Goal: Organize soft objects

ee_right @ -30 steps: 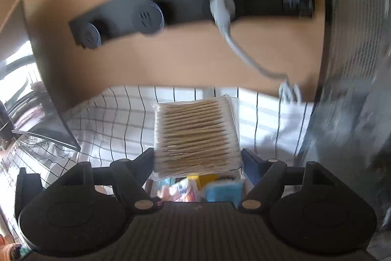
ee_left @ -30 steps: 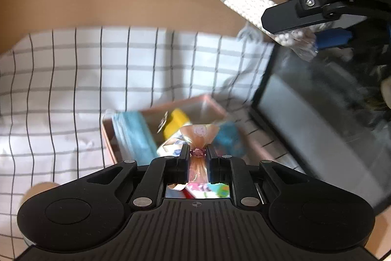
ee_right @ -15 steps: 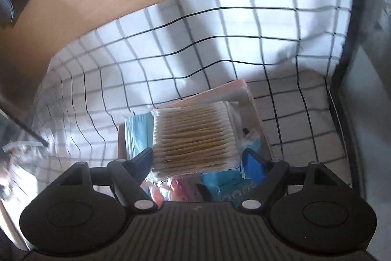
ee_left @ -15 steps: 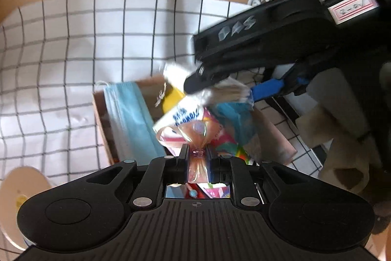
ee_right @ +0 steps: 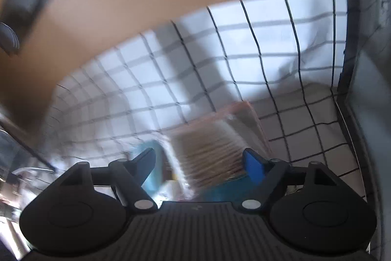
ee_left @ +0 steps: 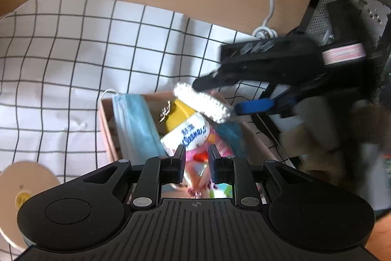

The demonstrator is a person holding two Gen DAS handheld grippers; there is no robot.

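**Desk:** What does the pack look like?

**Photographer:** The cotton swab pack point(ee_left: 203, 105) is a clear flat sleeve of wooden-stemmed swabs laid side by side. The left wrist view sees it end-on, a white band of cotton tips. In the right wrist view it point(ee_right: 210, 151) is a blurred tan slab of stems.

**Desk:** Where does it sit against the fingers?

**Photographer:** Between the fingers of the right gripper point(ee_left: 221, 99), above the pink cardboard box point(ee_left: 105, 124) on the checked cloth point(ee_left: 73, 53). The jaws stand wide and are closing; in the right wrist view a gap shows between the pack and the black finger point(ee_right: 144, 160). The blue-padded finger point(ee_right: 253, 164) stands just beside its other edge. Whether either pad presses, the blur hides.

**Desk:** And its long axis?

**Photographer:** The stems run across the gap, finger to finger, with the pack tilted so one end of the white band sits higher.

**Desk:** The other hand?

**Photographer:** The left gripper point(ee_left: 195, 160) hangs low over the box, jaws narrow and opening, with the crinkled pink candy wrapper point(ee_left: 198, 158) between them and a gap on each side. A blue face mask point(ee_left: 133, 124) lies along the box's left side, and a yellow-and-white packet point(ee_left: 188, 131) sits in the middle.
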